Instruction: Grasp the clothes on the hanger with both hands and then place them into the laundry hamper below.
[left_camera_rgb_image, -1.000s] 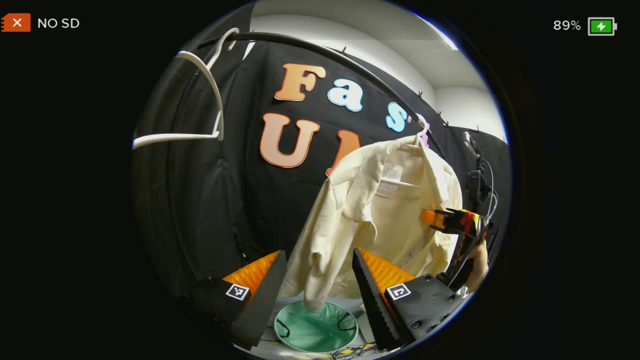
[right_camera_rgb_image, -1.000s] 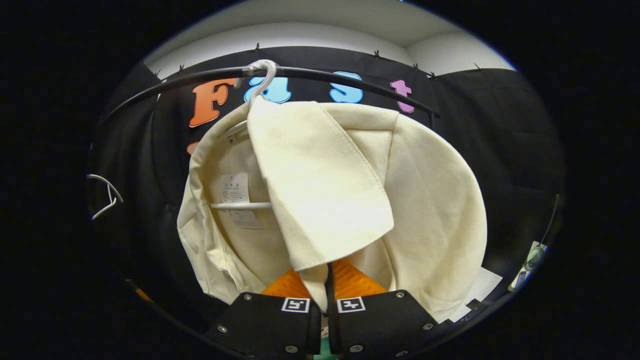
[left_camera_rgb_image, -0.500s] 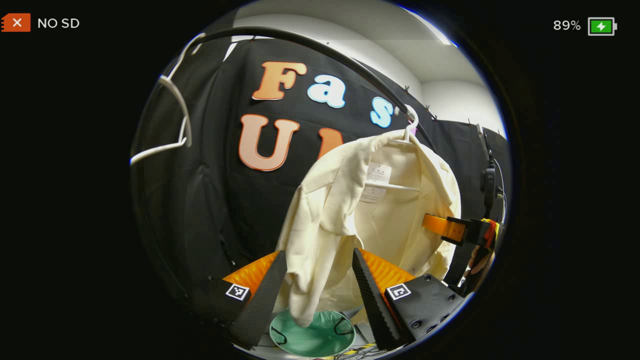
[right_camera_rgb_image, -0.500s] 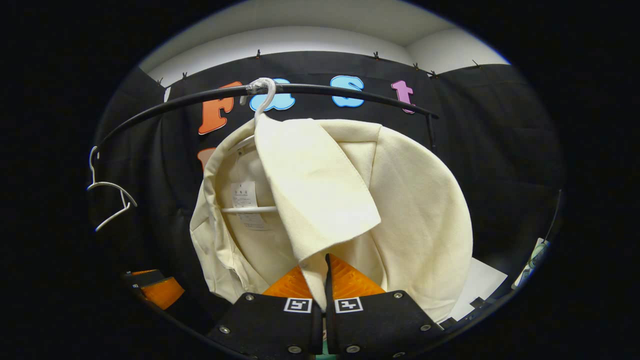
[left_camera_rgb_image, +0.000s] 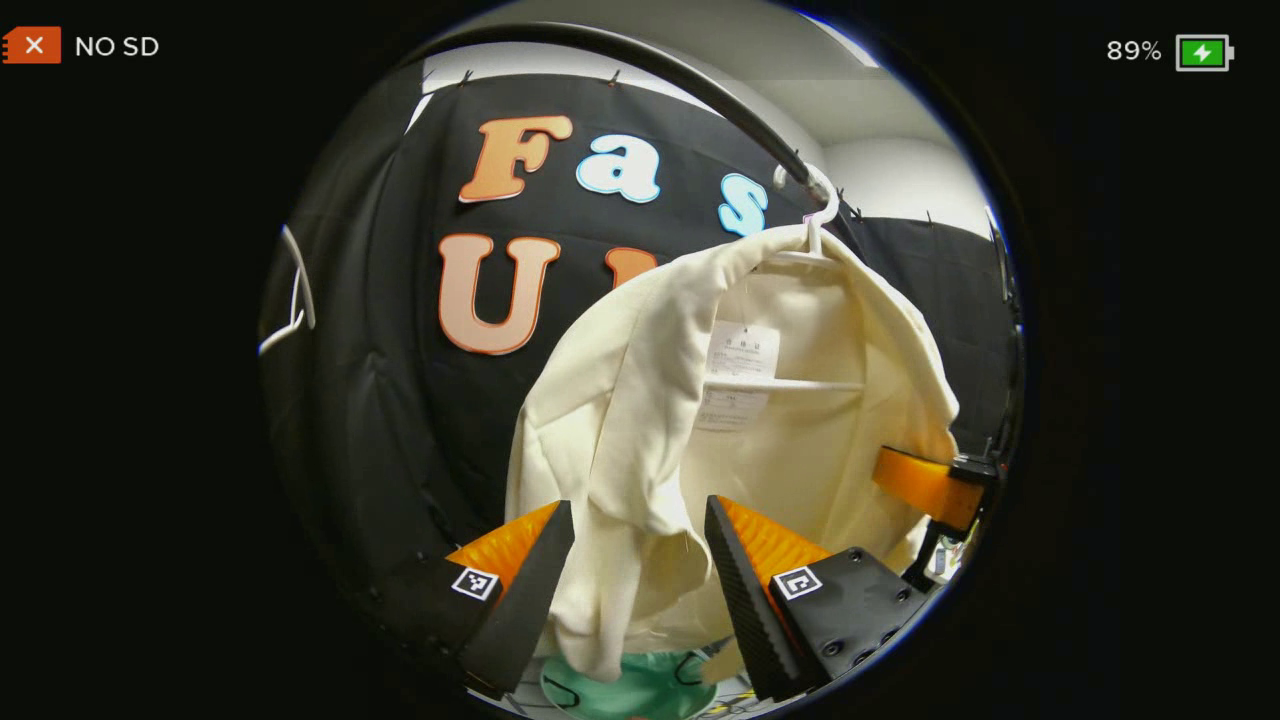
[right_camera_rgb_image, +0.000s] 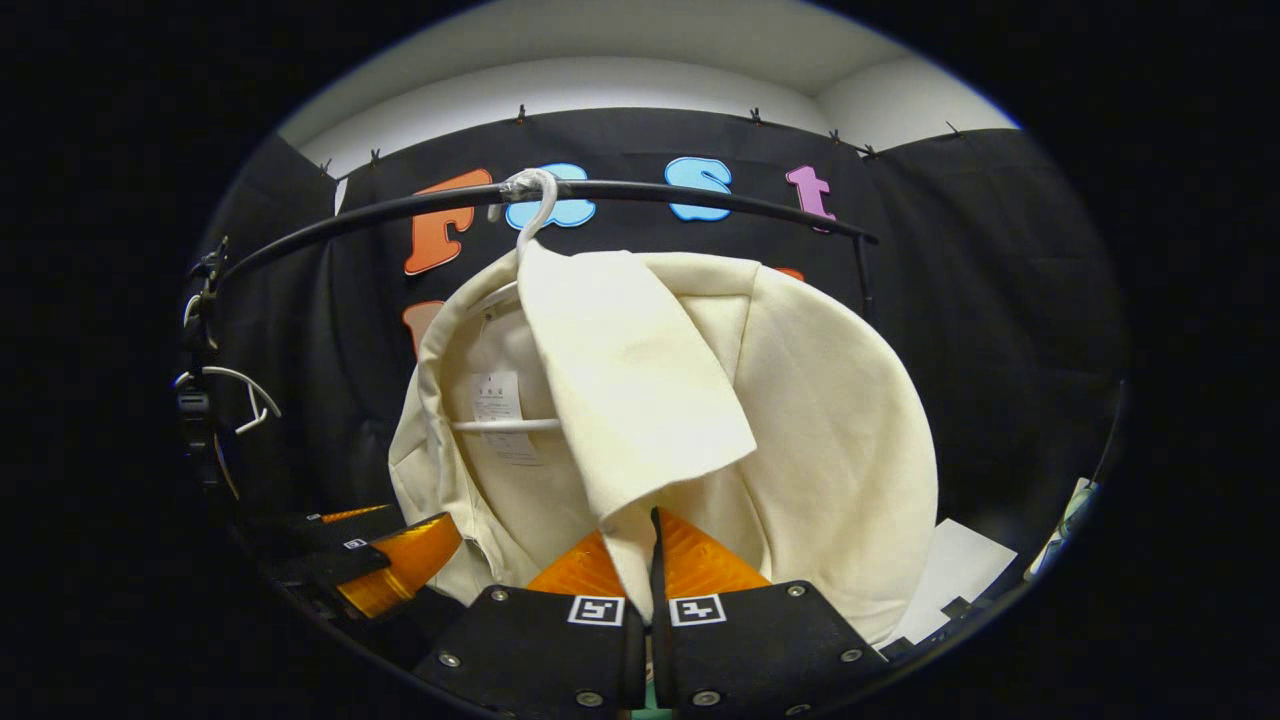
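A cream shirt (left_camera_rgb_image: 800, 440) hangs on a white hanger (right_camera_rgb_image: 505, 425) hooked over the black rail (right_camera_rgb_image: 700, 192). My left gripper (left_camera_rgb_image: 638, 505) is open, and the shirt's drooping front edge hangs between its two fingers. My right gripper (right_camera_rgb_image: 653, 515) is shut on a fold of the shirt's (right_camera_rgb_image: 640, 380) other front panel. The right gripper (left_camera_rgb_image: 925, 485) also appears at the shirt's far side in the left gripper view. In the right gripper view the left gripper (right_camera_rgb_image: 400, 560) sits low at the shirt's left edge. The green hamper (left_camera_rgb_image: 630, 690) lies below, partly hidden by cloth.
An empty white hanger (right_camera_rgb_image: 245, 395) hangs farther left on the rail, also seen as a white hanger (left_camera_rgb_image: 295, 300) at the left edge. A white sheet (right_camera_rgb_image: 950, 580) lies low on the right. Black cloth walls stand close behind the shirt.
My left gripper has closed in on the shirt, whose front edge now hangs between its open fingers. The right gripper has kept its hold, pulling back slightly.
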